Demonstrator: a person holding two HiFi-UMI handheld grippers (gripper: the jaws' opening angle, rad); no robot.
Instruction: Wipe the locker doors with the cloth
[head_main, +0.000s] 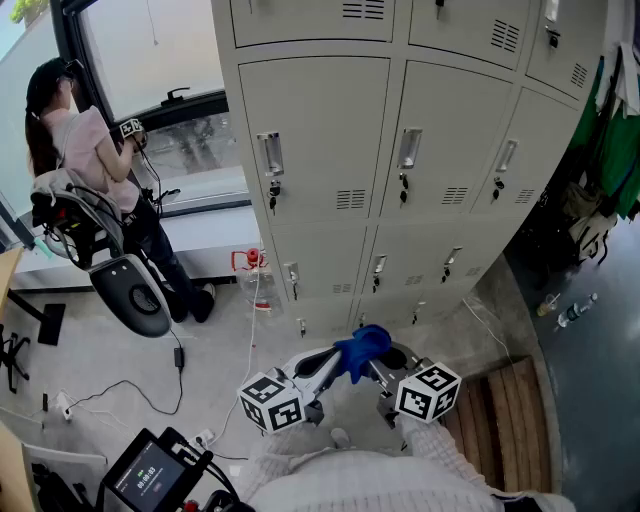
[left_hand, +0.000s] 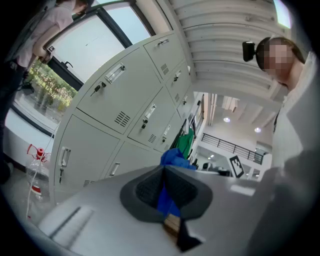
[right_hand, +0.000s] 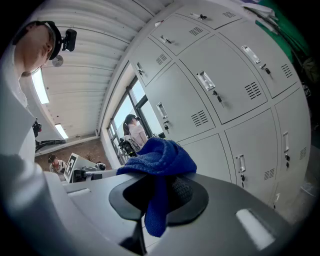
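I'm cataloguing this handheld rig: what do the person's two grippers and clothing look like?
The left gripper and right gripper match: smooth light grey bodies, dark ribbed pads inside the jaws, and each carries a white cube with black square markers. The person wears a white knit top.

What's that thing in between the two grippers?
A bunched blue terry cloth, seen in the head view. The left gripper and right gripper each pinch it with shut jaws, as their own views show.
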